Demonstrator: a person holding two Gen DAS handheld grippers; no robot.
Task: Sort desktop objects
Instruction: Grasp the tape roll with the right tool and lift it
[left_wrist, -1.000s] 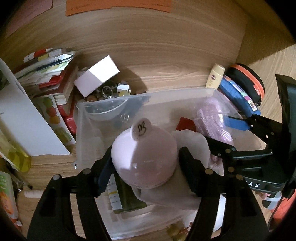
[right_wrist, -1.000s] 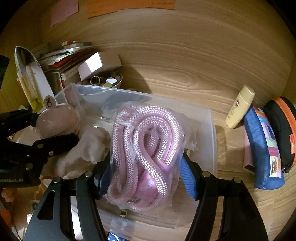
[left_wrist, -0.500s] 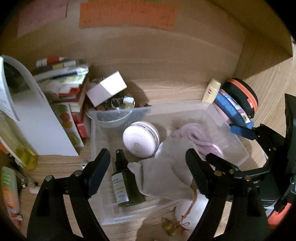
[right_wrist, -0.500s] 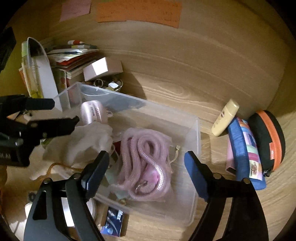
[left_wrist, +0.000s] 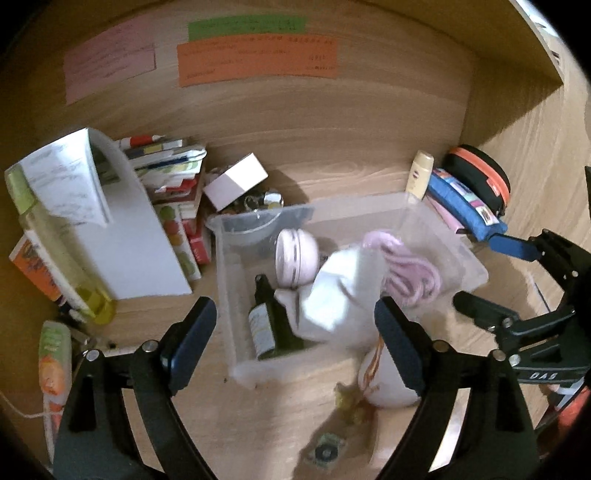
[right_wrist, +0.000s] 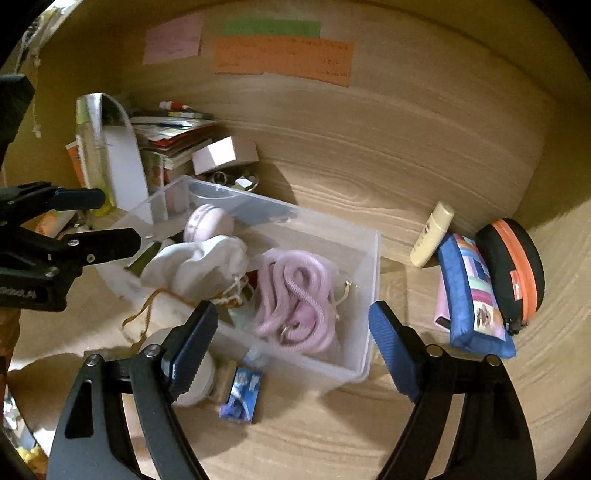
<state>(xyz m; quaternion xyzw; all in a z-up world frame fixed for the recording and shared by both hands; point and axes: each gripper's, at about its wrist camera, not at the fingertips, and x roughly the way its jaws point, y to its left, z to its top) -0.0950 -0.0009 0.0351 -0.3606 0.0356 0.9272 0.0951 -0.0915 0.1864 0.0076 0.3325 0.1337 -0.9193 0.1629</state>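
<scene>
Wooden walls with coloured paper notes (left_wrist: 258, 59) stand behind my tabletop (right_wrist: 369, 192), and the clear plastic bin (right_wrist: 373, 258) sits in the middle. My left tool (left_wrist: 295, 332) and my right tool (right_wrist: 291, 332) have both just been opening; now their jaws stand wide with nothing between them. The round pink case (left_wrist: 295, 258) and the pink rope (right_wrist: 295, 291) lie inside the bin, beside a white cloth bag (right_wrist: 199, 266) and a dark green bottle (left_wrist: 269, 325). I think the bag's brown cord (right_wrist: 140, 314) could catch a tool, because it hangs out over the edge. The two tools are close and could bump. A white round thing (right_wrist: 199, 373) and a small blue packet (right_wrist: 242, 395) wait near the bin. Books (left_wrist: 173, 173), a white box (left_wrist: 236, 181), a cream tube (right_wrist: 432, 234) and two pouches (right_wrist: 476, 291) crowd the sides.
</scene>
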